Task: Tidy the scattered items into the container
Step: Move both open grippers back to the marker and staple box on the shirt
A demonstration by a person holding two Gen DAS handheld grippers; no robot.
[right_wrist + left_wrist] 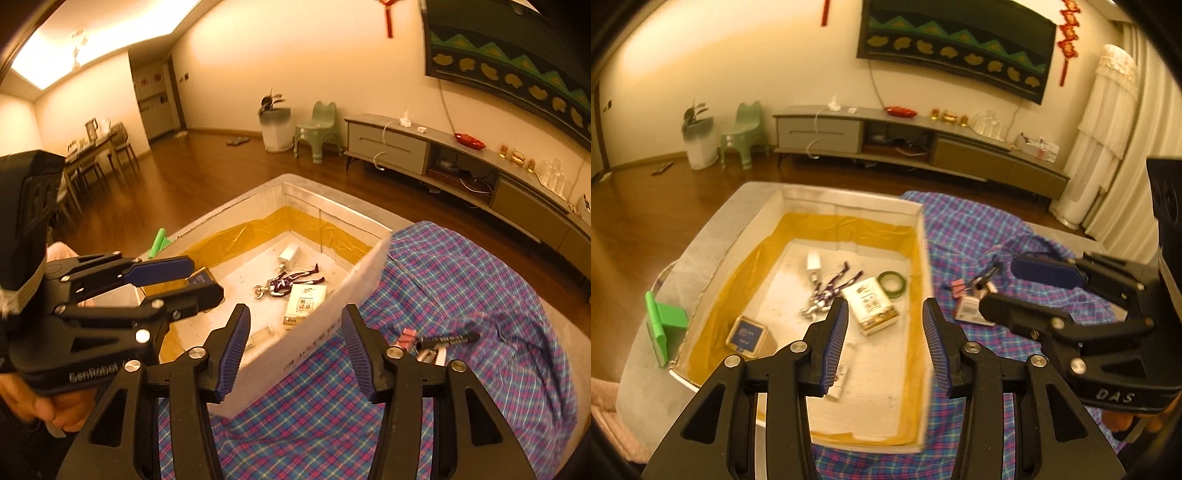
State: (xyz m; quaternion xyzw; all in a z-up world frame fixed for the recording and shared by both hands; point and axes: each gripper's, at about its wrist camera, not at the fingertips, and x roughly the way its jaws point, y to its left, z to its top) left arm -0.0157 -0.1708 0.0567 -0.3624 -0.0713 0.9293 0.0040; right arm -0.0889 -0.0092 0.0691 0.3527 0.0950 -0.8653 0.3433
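scattered items, a pink clip (408,338) and a black marker (448,339), lay on the plaid cloth (461,280) right of the white container (314,325); left gripper (885,341) and right gripper (295,350) both stood open and empty

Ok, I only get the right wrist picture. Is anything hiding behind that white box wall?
Observer: Yes, a green tape roll lies flat in the box, beside the printed packet.
Child: Is the left gripper holding anything?
Observer: No. Its own camera shows the left gripper open, with nothing between the fingers.
Child: What's the green thing poking up past the box?
Observer: A green plastic piece, standing just outside the box's far wall from you.
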